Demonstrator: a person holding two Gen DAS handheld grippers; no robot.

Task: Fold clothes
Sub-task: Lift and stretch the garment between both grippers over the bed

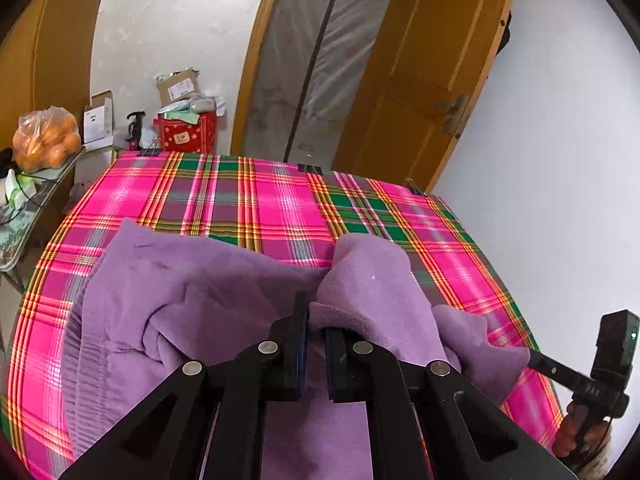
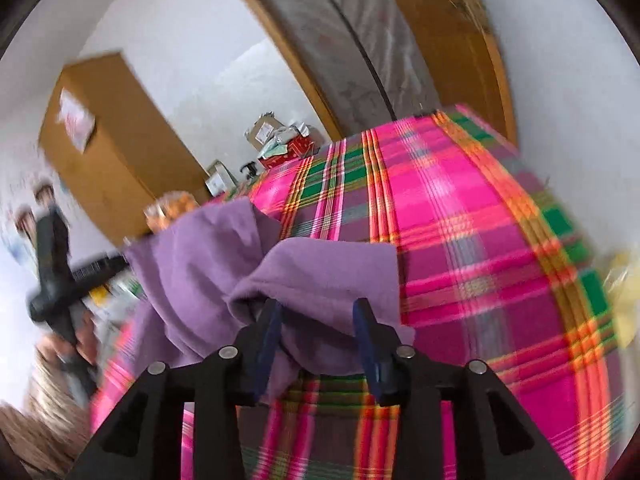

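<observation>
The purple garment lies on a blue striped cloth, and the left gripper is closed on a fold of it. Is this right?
Not quite. The cloth under the purple garment is pink plaid with green and orange lines, not blue striped, as the left wrist view shows. The left gripper is indeed closed on a fold.

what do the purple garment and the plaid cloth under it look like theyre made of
Purple garment: probably fleece, matte and fuzzy, with a napped surface and soft thick folds. Plaid cloth: a thin woven fabric, maybe cotton or a blend; the stripes run through the weave and it lies flat with a slight sheen.
</observation>
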